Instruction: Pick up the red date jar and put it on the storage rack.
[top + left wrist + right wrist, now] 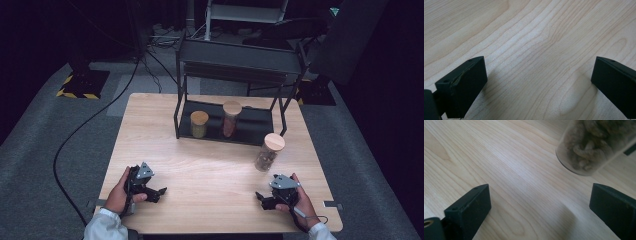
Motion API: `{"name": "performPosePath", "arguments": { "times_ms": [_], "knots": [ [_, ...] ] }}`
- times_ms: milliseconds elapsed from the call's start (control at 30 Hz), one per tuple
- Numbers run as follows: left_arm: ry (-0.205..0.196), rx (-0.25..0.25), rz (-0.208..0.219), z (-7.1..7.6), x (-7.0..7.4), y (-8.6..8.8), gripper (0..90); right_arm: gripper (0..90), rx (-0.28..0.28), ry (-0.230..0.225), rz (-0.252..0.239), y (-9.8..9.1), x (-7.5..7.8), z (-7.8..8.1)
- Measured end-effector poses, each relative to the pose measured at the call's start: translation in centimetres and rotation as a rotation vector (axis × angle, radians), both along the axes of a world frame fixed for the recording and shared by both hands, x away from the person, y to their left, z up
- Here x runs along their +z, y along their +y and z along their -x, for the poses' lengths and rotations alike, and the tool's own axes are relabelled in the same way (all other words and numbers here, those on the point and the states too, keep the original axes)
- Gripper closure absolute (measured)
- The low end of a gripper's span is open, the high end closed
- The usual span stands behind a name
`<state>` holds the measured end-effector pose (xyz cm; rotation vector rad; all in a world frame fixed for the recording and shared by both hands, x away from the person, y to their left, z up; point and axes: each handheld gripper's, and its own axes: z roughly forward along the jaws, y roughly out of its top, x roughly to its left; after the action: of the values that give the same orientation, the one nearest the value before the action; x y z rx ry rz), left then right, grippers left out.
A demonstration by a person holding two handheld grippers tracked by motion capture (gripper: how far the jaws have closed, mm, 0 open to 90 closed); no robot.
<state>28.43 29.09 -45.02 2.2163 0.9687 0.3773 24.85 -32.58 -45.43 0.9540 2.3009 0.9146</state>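
Jar (268, 152), upright on bench (210, 175), just ahead of empty, wide-open right gripper (261, 198); left gripper (159, 192), also open, lies farther off.

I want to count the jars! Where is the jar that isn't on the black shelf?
In the high view the loose jar stands on the table's right side, just right of the black shelf, ahead of the right gripper.

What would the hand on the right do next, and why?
Probably ease the right gripper forward to the jar standing just ahead on the table. Its jaws are open and empty, and the jar sits outside the rack that holds two others.
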Motion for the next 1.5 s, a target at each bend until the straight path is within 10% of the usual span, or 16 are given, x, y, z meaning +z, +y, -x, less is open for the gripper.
{"name": "performPosePath", "arguments": {
  "times_ms": [367,1500],
  "knots": [
    [0.000,0.000,0.000,0.0,0.0,0.0,0.2,3.2,-0.117,0.053,-0.108,-3.5,0.2,0.6],
    [-0.001,-0.004,0.000,-0.1,0.0,0.0,0.2,0.2,-0.241,0.117,-0.118,-5.9,0.0,0.2]
  ]
}}
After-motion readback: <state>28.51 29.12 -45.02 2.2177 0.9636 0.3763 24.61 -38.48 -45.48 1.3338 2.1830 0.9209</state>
